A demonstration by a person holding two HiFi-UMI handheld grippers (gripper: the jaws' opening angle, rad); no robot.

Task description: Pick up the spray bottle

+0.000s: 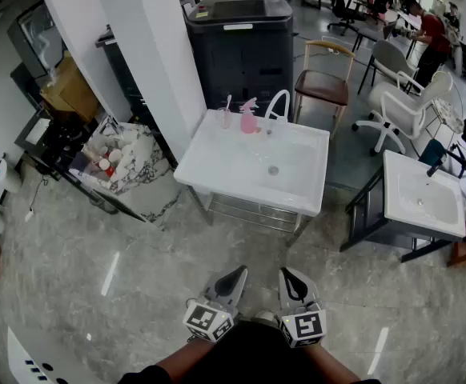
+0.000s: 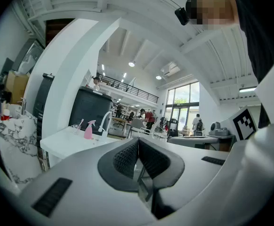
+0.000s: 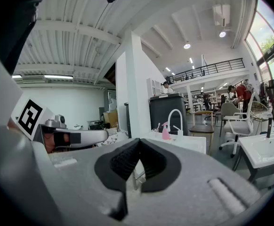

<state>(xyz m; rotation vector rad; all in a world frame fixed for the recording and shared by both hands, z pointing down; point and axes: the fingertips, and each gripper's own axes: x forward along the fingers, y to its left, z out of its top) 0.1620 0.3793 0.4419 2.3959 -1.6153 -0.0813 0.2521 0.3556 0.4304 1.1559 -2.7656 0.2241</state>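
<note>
The pink spray bottle (image 1: 250, 117) is seen upright on the back rim of the white sink (image 1: 217, 170), at twelve o'clock from both grippers and well apart from them. The left gripper (image 1: 237, 274) and right gripper (image 1: 287, 275) are held side by side, each with its jaws pressed together on nothing.

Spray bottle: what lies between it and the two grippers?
In the head view: bare floor beyond the left gripper and right gripper, then the bowl of the white sink; the spray bottle stands at its back edge.
</note>
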